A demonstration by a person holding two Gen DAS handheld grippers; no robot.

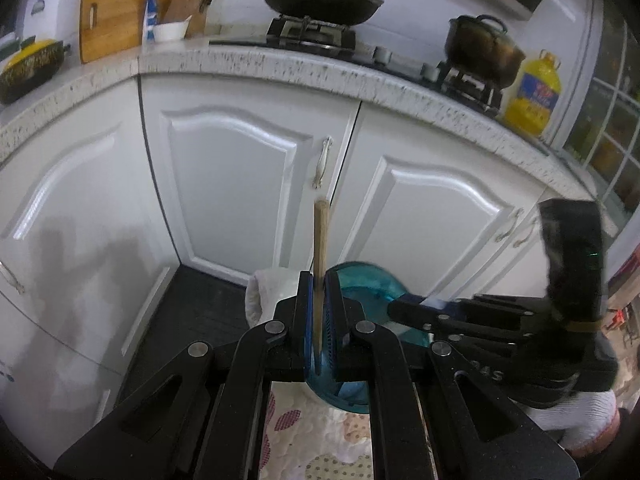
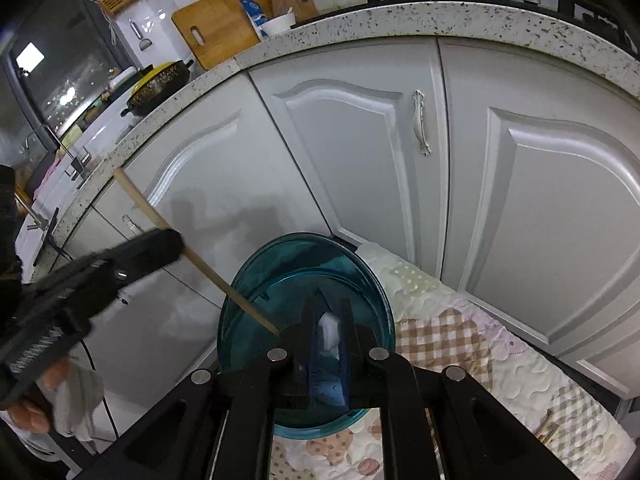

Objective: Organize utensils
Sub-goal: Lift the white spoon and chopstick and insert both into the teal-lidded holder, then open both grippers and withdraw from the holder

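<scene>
Nearest the left wrist camera, the left gripper (image 1: 319, 280) is clamped on a wooden chopstick (image 1: 320, 248) partway along its shaft, the free end pointing up toward the white cabinet doors (image 1: 224, 168). The stick looks light, stiff and smooth, so a mid-shaft pinch seems the safest hold against pivoting. Beside it, the right gripper (image 2: 329, 320) pinches something small and white (image 2: 330, 330) that I cannot identify, over the teal glass bowl (image 2: 360, 276). The bowl sits near the edge of a patchwork quilted cloth (image 2: 448, 336) and probably is heavy, slick and breakable. Farther back, on the speckled counter (image 1: 280, 65), a yellow oil bottle (image 1: 532, 92) carries a blue label too blurred to read.
</scene>
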